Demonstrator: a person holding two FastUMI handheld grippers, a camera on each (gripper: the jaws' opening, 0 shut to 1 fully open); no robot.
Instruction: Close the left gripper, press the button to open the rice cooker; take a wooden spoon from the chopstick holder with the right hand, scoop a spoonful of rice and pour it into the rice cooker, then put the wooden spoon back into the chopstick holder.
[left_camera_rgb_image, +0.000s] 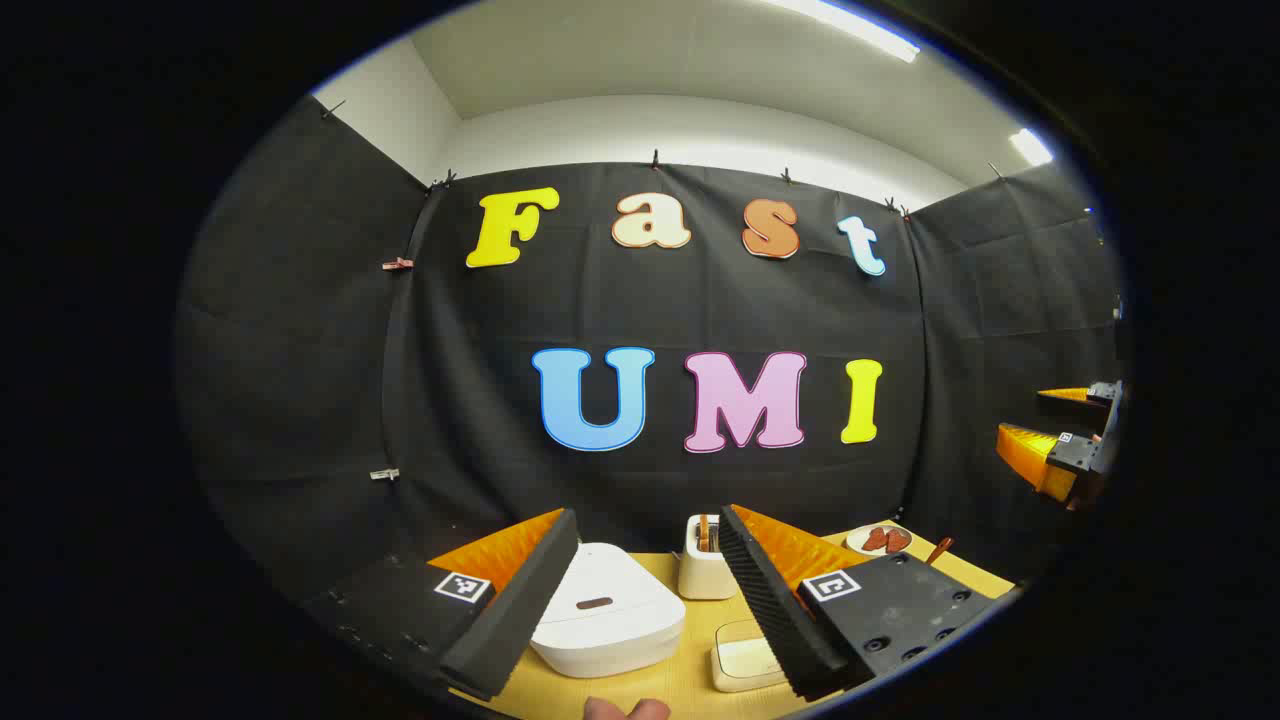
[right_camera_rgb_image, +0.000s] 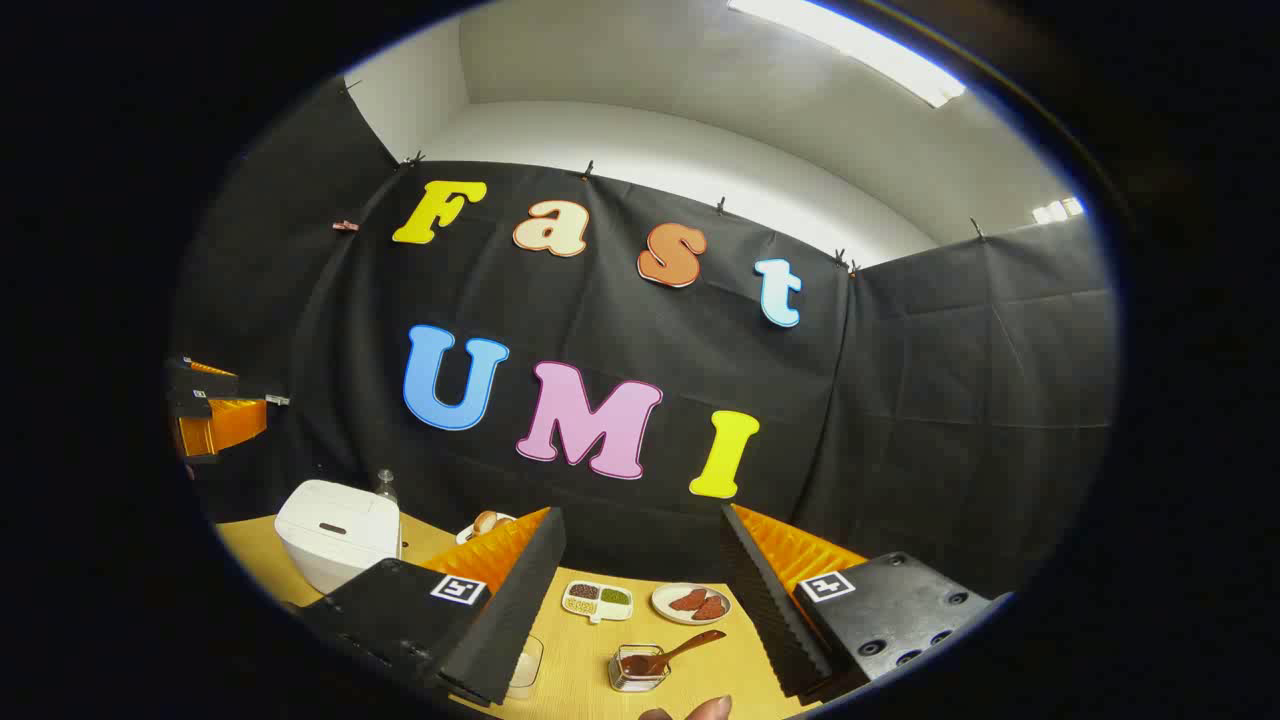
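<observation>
The white rice cooker (left_camera_rgb_image: 600, 610) sits with its lid down on the wooden table, just beyond and between the fingers of my open left gripper (left_camera_rgb_image: 648, 520). In the right gripper view the rice cooker (right_camera_rgb_image: 335, 530) stands at the far left of the table. My right gripper (right_camera_rgb_image: 640, 515) is open and holds nothing. Below and ahead of it a wooden spoon (right_camera_rgb_image: 685, 645) leans out of a small square holder (right_camera_rgb_image: 638, 670). The left gripper view catches the right gripper (left_camera_rgb_image: 1060, 445) at the right edge, raised with its fingers apart. The spoon's handle (left_camera_rgb_image: 938, 550) pokes up at the table's right.
A white upright box (left_camera_rgb_image: 705, 565) with something brown in its top stands behind the cooker, and a flat white dish (left_camera_rgb_image: 745, 660) lies near it. A divided grain dish (right_camera_rgb_image: 597, 598), a plate of reddish pieces (right_camera_rgb_image: 690, 603), a bread plate (right_camera_rgb_image: 485, 522) and a bottle (right_camera_rgb_image: 385, 485) sit on the table (right_camera_rgb_image: 580, 660).
</observation>
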